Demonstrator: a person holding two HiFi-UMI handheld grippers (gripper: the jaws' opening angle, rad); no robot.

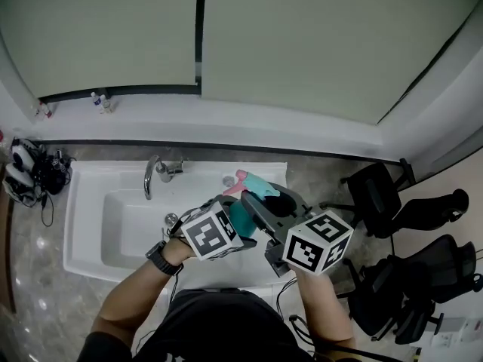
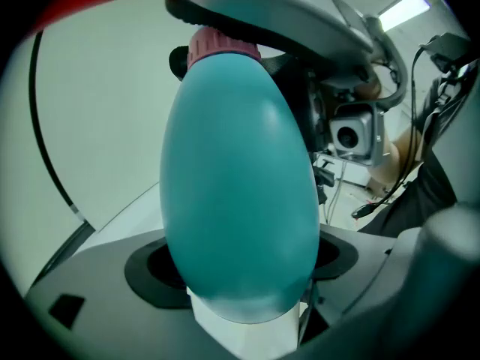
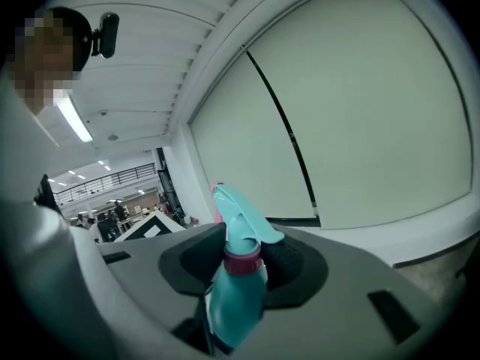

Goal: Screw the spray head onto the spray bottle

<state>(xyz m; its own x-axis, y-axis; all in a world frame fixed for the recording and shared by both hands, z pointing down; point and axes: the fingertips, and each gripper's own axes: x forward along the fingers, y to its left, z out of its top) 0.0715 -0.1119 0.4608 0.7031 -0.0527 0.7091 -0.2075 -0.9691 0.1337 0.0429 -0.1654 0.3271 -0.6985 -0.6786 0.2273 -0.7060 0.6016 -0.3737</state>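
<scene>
I hold a teal spray bottle [image 1: 240,219] over the counter's front edge, between both grippers. In the left gripper view its rounded body [image 2: 240,201] fills the frame, with a pink collar [image 2: 223,48] at its top. My left gripper [image 1: 235,225] is shut on that body. The teal spray head [image 3: 241,216] with its pink nozzle [image 1: 241,176] sits on the bottle's neck above the pink collar [image 3: 243,263]. My right gripper [image 1: 266,206] is closed around the head and neck, and its grey jaw arches over the collar in the left gripper view. The pads' contact is hidden.
A white sink [image 1: 90,225] with a chrome faucet [image 1: 155,173] lies to the left of the grippers. Black office chairs [image 1: 392,202] stand to the right. Small bottles [image 1: 102,100] sit on the window ledge, and cables and headsets [image 1: 34,173] lie at far left.
</scene>
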